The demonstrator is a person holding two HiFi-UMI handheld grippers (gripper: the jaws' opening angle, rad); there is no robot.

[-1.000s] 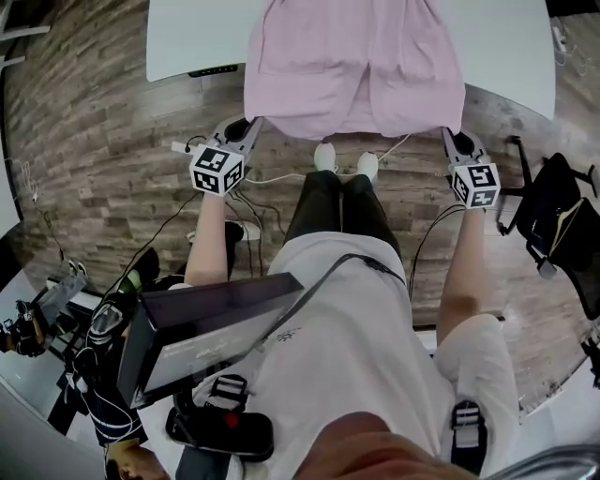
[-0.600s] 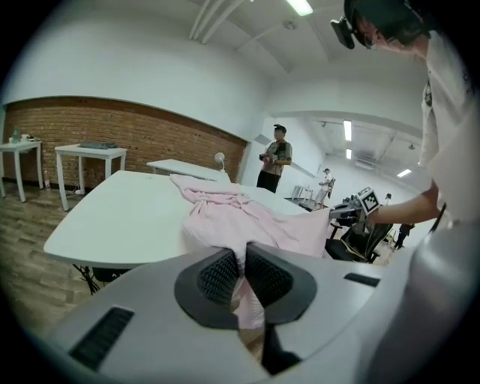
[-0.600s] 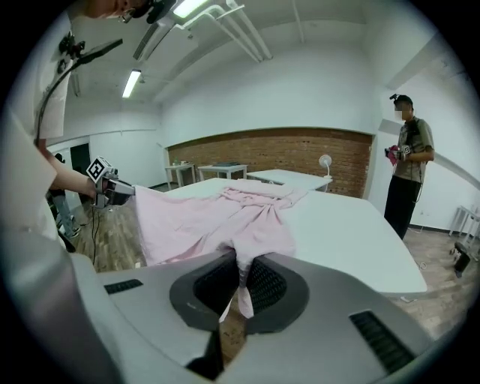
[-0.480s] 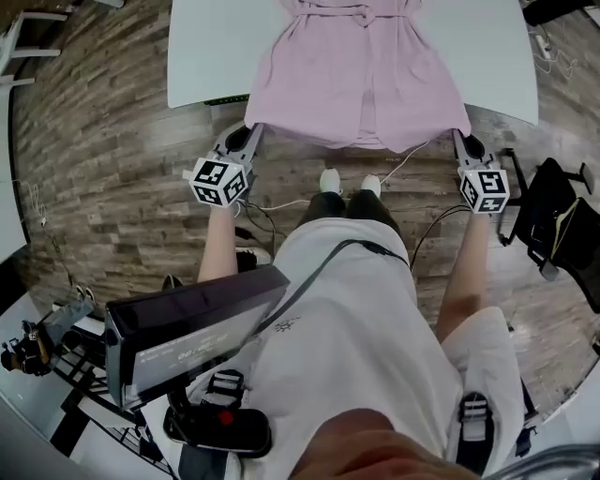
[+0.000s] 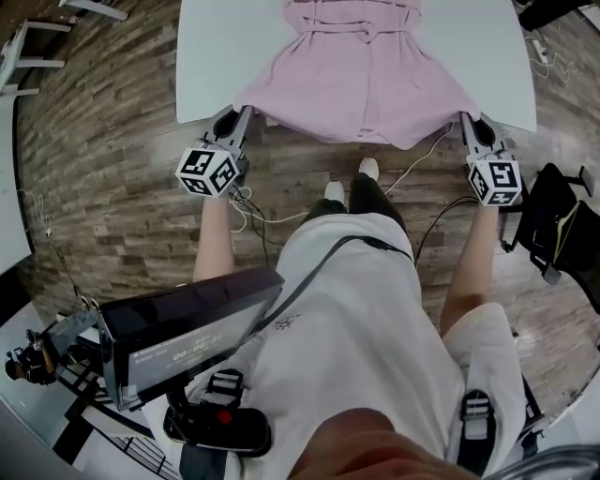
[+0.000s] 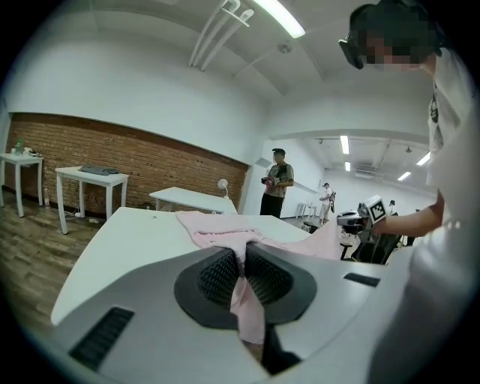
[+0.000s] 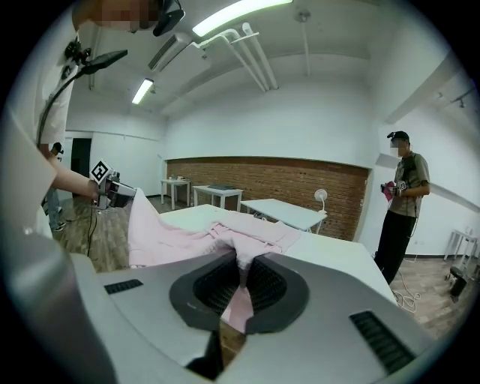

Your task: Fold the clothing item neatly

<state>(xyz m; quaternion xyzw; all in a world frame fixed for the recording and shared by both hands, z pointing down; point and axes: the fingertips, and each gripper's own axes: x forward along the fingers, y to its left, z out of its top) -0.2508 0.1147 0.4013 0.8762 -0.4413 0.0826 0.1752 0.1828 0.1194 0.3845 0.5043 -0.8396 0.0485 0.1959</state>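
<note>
**Hem pinched at both corners, near table edge**

Head view: pink garment [image 5: 361,80] at upper centre on white table [image 5: 211,56], hem hanging past the near edge. Left gripper [image 5: 244,116] and right gripper [image 5: 465,122] clamped on the hem corners, forearms outstretched, well apart. Open wood floor [image 5: 112,169] on both sides. Laptop screen [image 5: 187,328] text unreadable.

Left gripper view: cloth nipped between ribbed pads [image 6: 221,274].

Right gripper view: same pinch. Bystander [image 7: 401,202] at right, clear of the table.

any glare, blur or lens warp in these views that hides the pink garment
Head view: wide-angle bend curves the edges of the white table; light even, pink garment sharp. Left gripper view: fisheye circle with dark corners, ceiling strip light blown out, cloth in the left gripper crisp. Right gripper view: same fisheye, ceiling tube glaring, cloth in the right gripper clear.
</note>
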